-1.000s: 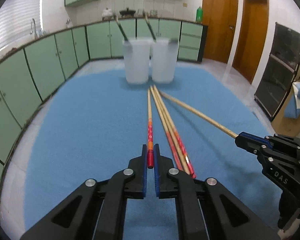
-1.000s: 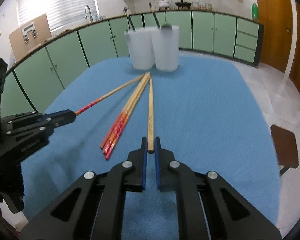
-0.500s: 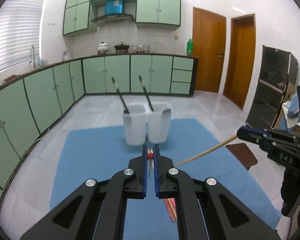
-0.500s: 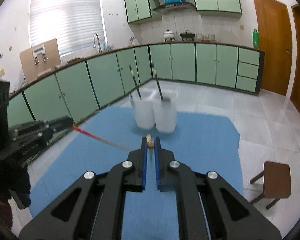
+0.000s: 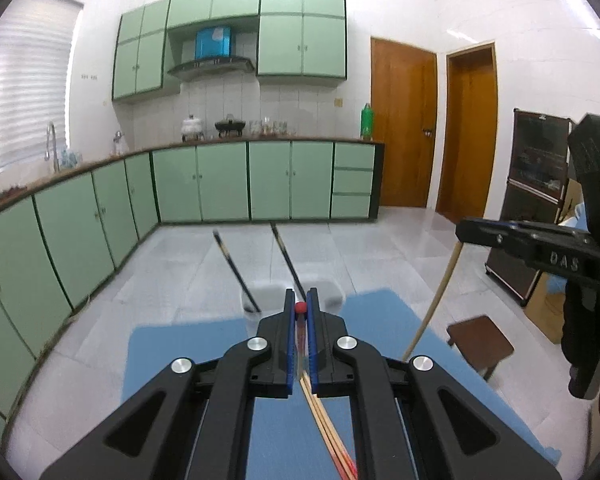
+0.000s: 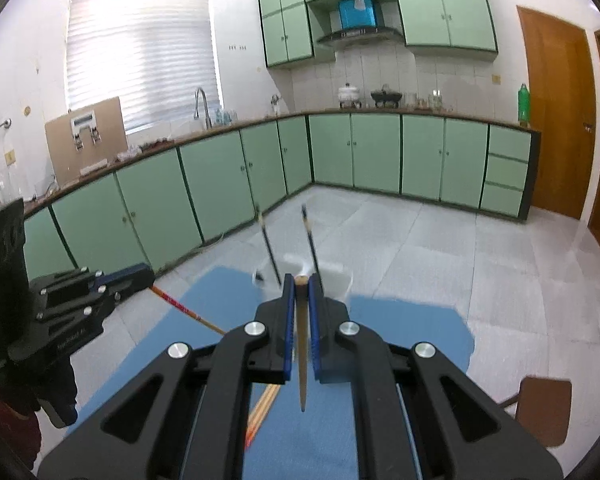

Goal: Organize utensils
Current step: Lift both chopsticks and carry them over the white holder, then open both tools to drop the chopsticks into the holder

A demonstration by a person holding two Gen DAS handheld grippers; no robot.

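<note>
My left gripper (image 5: 300, 307) is shut on a red-ended wooden chopstick (image 5: 299, 307) and holds it above the blue table mat (image 5: 180, 344); it also shows in the right wrist view (image 6: 168, 300). My right gripper (image 6: 300, 280) is shut on a plain wooden chopstick (image 6: 302, 360), which hangs down; it also shows in the left wrist view (image 5: 436, 300). Two translucent white cups (image 5: 256, 300) stand at the mat's far edge, each with a dark chopstick (image 5: 236, 270) leaning in it. More chopsticks (image 5: 324, 428) lie on the mat below.
Green kitchen cabinets (image 5: 220, 184) run along the back and left. A brown stool (image 5: 480, 340) stands right of the table. A dark cabinet (image 5: 536, 200) and wooden doors (image 5: 404, 128) are on the right.
Both grippers have lifted their chopsticks off the mat and risen high. The views have tilted up from the table toward the room. The cups now sit low, just beyond the fingertips.
</note>
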